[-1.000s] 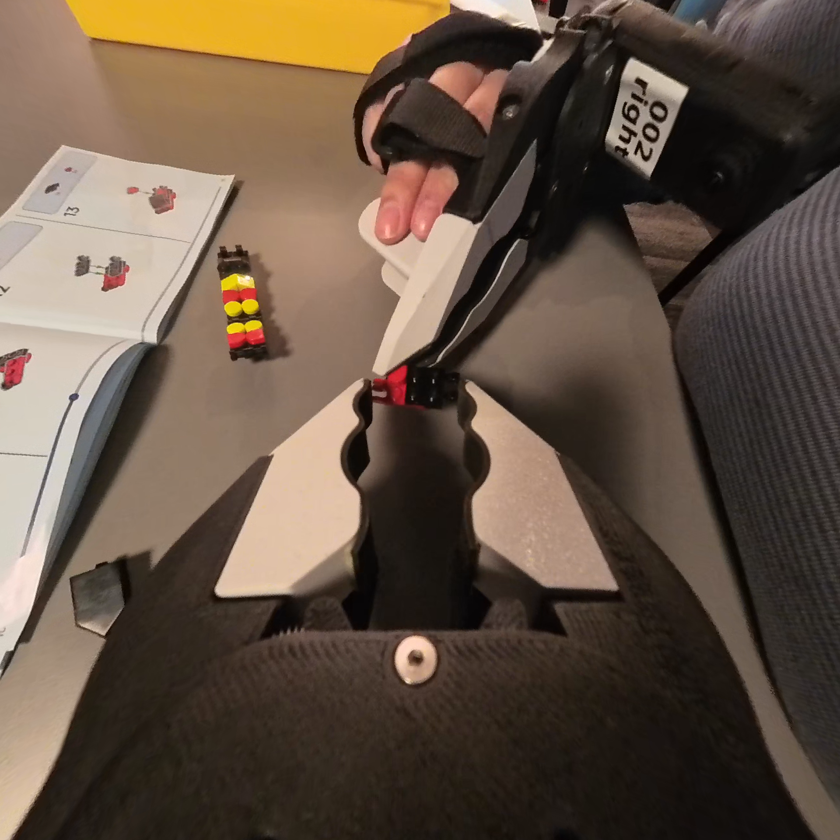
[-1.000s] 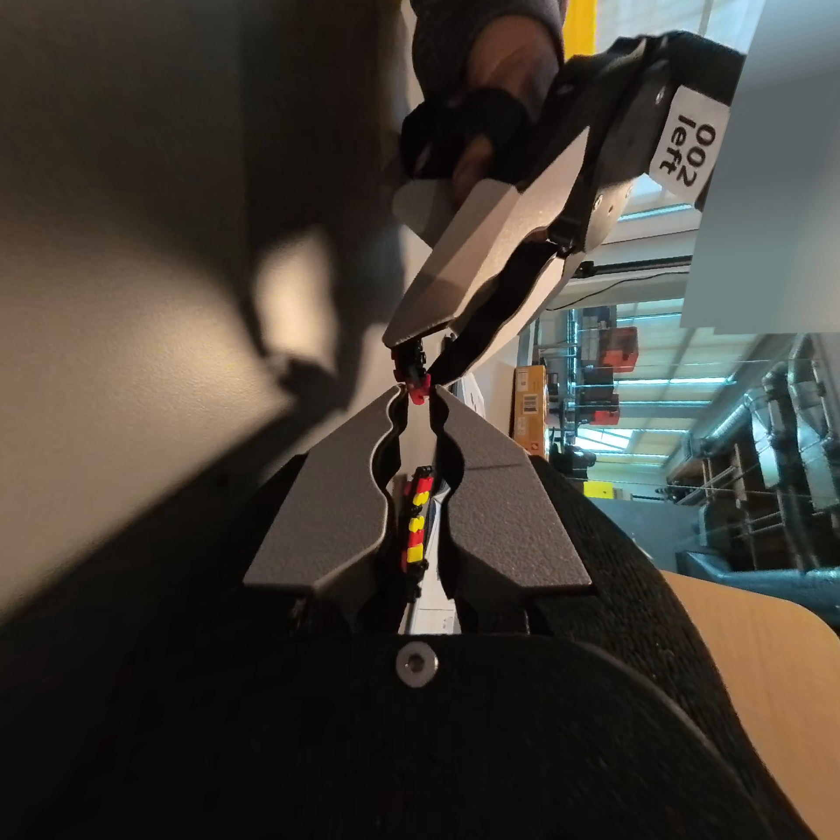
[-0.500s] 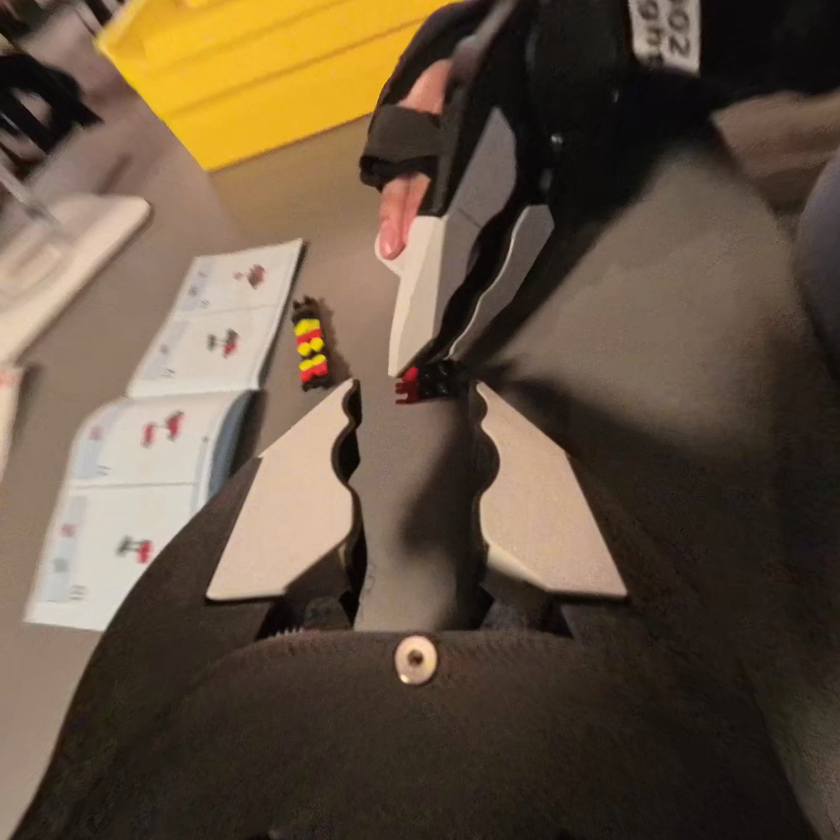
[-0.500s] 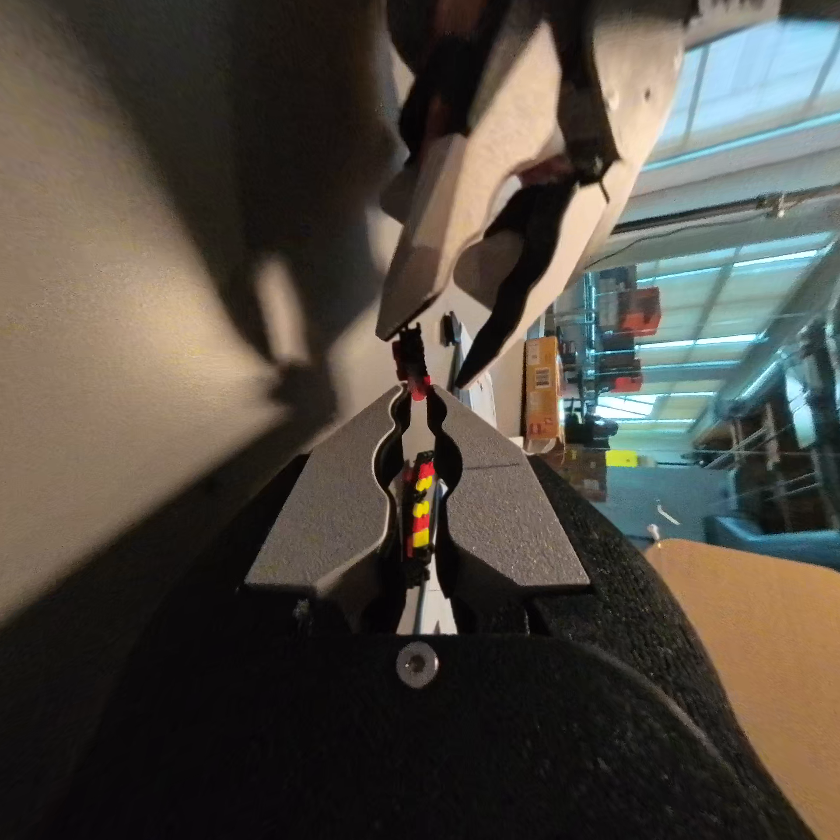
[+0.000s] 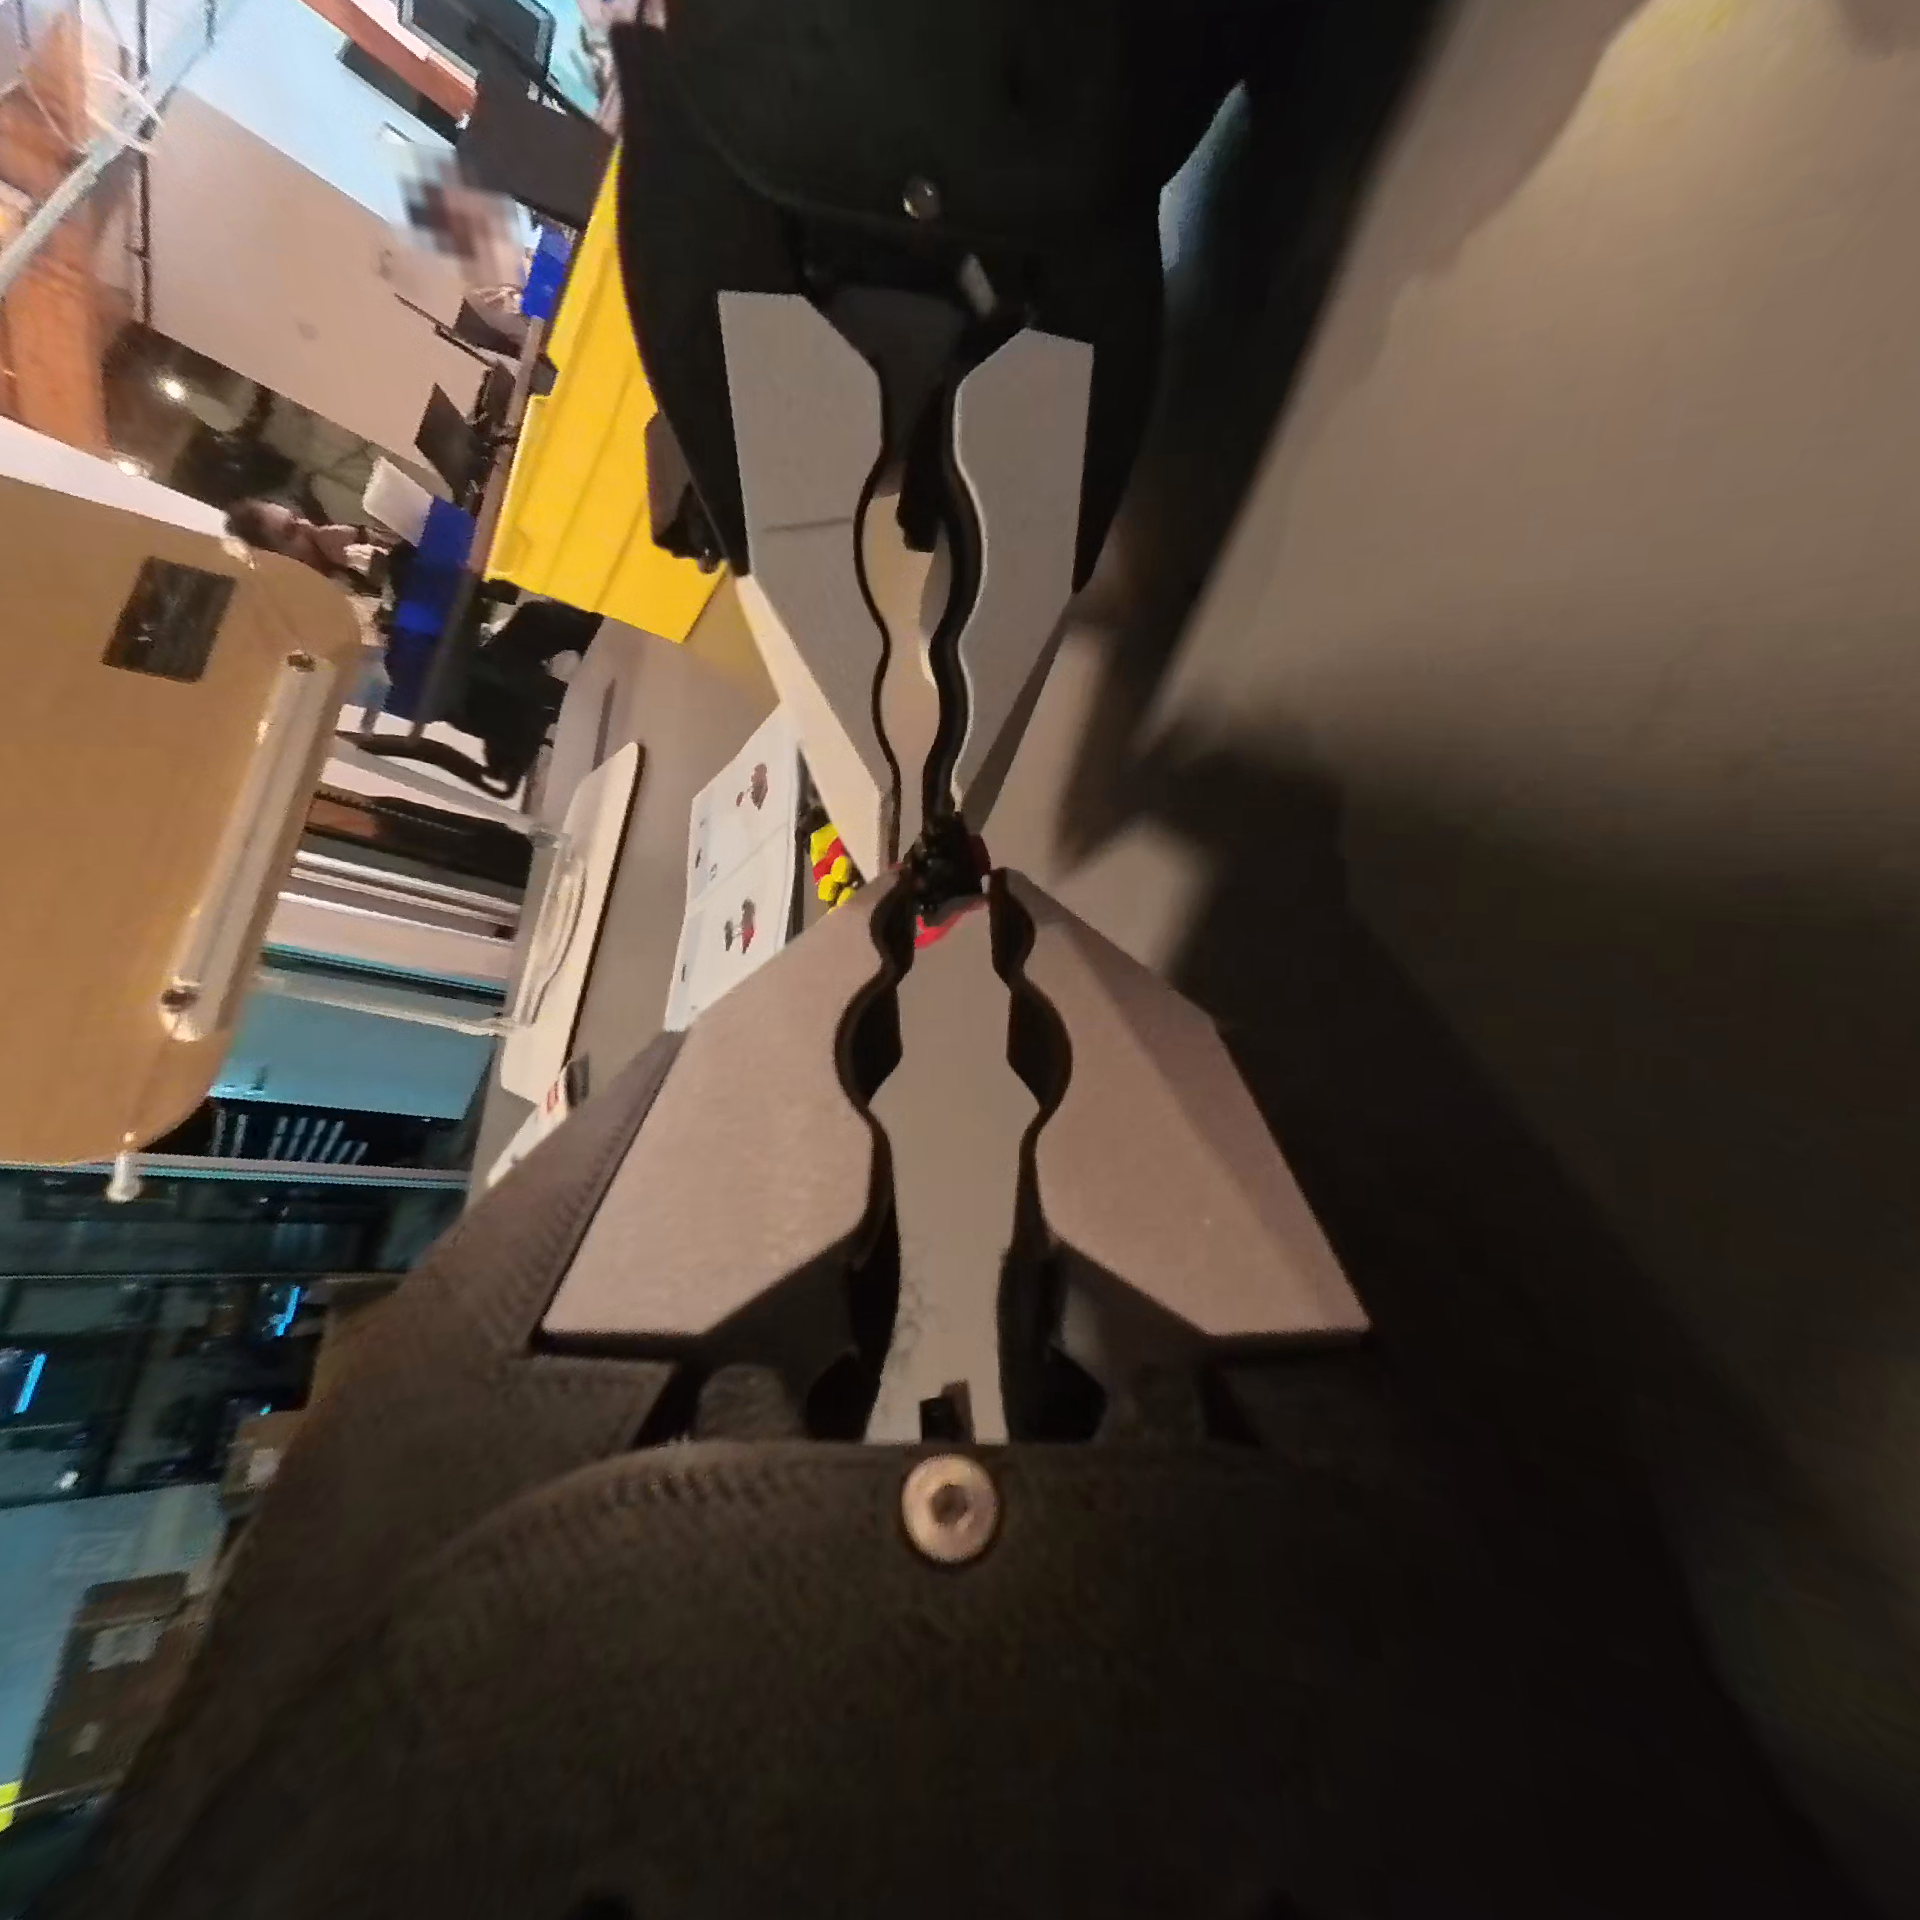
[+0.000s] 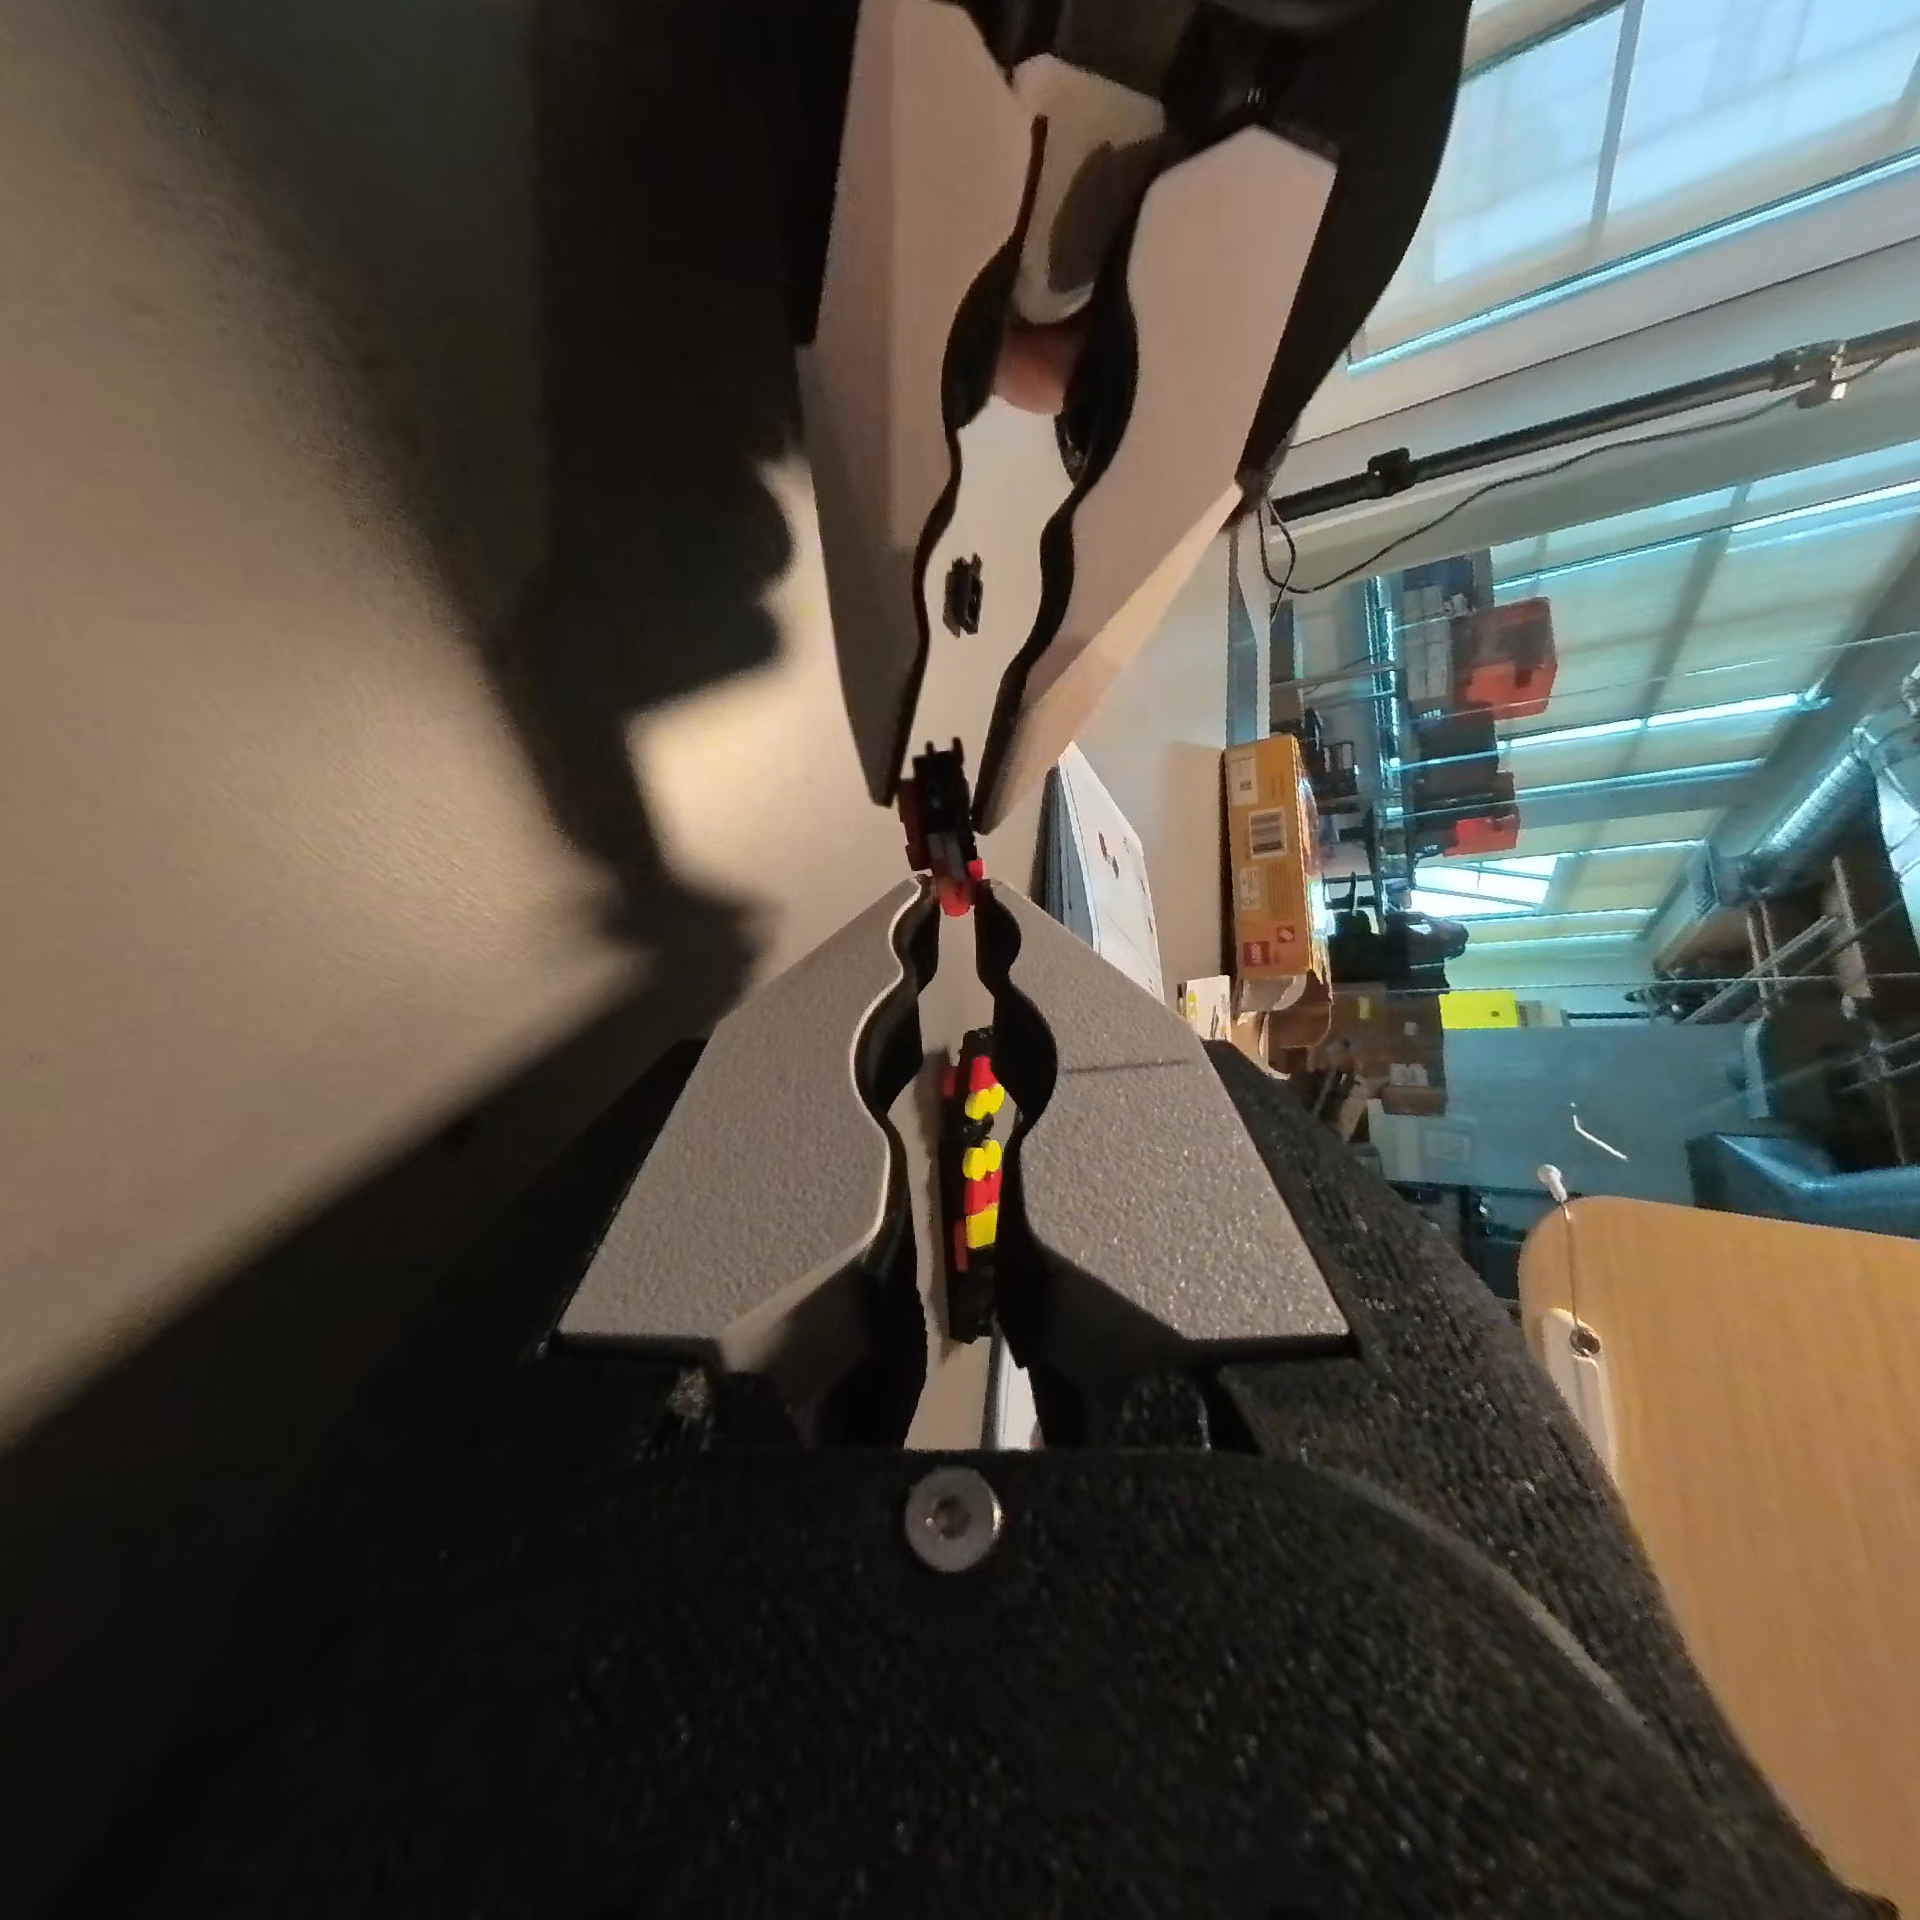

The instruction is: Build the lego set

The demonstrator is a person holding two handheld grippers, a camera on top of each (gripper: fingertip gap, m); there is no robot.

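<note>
A small red and black lego assembly (image 5: 940, 899) is held in the air between both grippers, which meet tip to tip. My left gripper (image 5: 942, 891) is shut on its black end; this also shows in the right wrist view (image 6: 938, 805). My right gripper (image 6: 956, 888) is shut on its red end (image 6: 954, 894) and comes in from above in the left wrist view (image 5: 930, 821). A longer strip of black, red and yellow bricks (image 6: 971, 1164) lies on the table behind, seen through my right fingers' gap. Both views are rolled sideways.
The open instruction booklet (image 5: 743, 862) lies on the dark grey table (image 5: 1558, 727) beside the strip. A yellow bin (image 5: 592, 468) stands farther back. A single small black piece (image 6: 961, 592) lies on the table. A cardboard box (image 6: 1273, 862) and a wooden panel (image 6: 1714, 1455) are off the table. Only a small space, under 4 cm, lies between the two pairs of fingers.
My left gripper was open half a second ago and has shut on the small assembly that the right one held. Both grippers have rolled sideways and now point tip to tip.
</note>
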